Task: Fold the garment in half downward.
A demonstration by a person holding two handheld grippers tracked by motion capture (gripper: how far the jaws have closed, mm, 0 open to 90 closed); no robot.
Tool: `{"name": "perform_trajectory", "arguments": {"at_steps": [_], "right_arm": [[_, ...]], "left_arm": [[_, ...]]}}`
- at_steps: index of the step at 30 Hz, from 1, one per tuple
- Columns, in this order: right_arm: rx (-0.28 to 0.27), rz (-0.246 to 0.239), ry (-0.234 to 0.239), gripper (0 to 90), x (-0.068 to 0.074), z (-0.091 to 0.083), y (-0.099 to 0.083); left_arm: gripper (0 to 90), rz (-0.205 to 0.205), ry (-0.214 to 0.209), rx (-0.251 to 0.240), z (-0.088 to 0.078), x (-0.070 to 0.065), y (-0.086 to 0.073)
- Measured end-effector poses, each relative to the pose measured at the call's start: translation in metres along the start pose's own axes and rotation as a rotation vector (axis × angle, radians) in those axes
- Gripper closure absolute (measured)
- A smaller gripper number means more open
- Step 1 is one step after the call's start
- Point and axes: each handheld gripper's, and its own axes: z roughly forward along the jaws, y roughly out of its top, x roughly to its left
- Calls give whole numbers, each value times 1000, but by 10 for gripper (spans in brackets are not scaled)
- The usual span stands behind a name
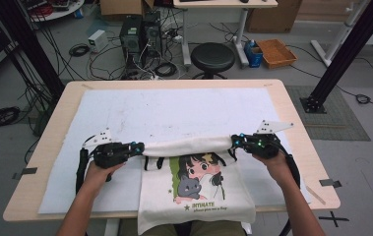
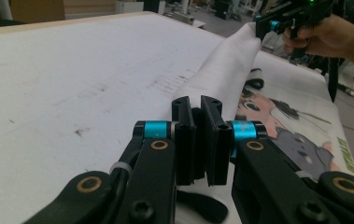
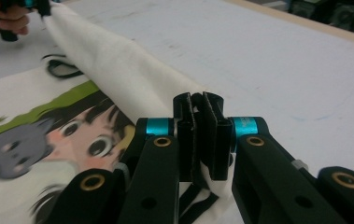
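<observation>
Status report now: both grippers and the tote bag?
Left gripper and right gripper shut on tote bag, folded top edge between them. Black straps lie underneath. Nothing blocking.

At the bottom centre of the frame the left gripper (image 2: 196, 140) has its black jaws clamped together on the near corner of a white tote bag (image 2: 221, 79). The lifted cloth edge runs from there to the upper right, where the right gripper (image 2: 270, 25), held in a hand (image 2: 326, 37), pinches its far corner. A cartoon print (image 2: 286, 126) shows at right; a white mat (image 2: 72, 79) covers the left.
</observation>
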Motion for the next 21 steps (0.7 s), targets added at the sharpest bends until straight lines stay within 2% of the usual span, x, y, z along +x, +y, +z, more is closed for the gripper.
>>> {"name": "perform_trajectory", "arguments": {"at_steps": [5, 7, 10, 11, 12, 13, 15, 16, 17, 18, 19, 21], "right_arm": [[51, -46, 71, 849, 15, -12, -12], [88, -59, 94, 849, 20, -17, -19], [133, -65, 102, 848, 24, -21, -29], [143, -54, 110, 841, 25, -22, -33], [149, -41, 122, 806, 25, -22, -36], [150, -18, 136, 711, 25, -23, -38], [128, 19, 166, 599, 23, -26, -37], [107, 30, 166, 547, 23, -27, -36], [59, 59, 149, 472, 21, -30, -32], [33, 73, 123, 421, 19, -31, -29], [10, 87, 67, 409, 17, -32, -26], [18, 94, -28, 332, 12, -26, -23]], "left_arm": [[839, 18, -37, 67, -9, -15, -11], [838, 29, -65, 97, -10, -23, -15], [831, 38, -123, 137, -9, -32, -18], [816, 30, -151, 142, -8, -35, -18], [757, 20, -163, 139, -7, -37, -16], [640, 3, -158, 127, -6, -37, -13], [464, -31, -111, 74, -6, -36, -4], [433, -31, -69, 40, -7, -34, 2], [405, -23, -34, 34, -7, -32, 4], [395, -16, 50, 52, -6, -29, 8], [391, -20, 114, 82, -2, -24, 9], [351, -57, 168, 128, 7, -15, 8]]}}
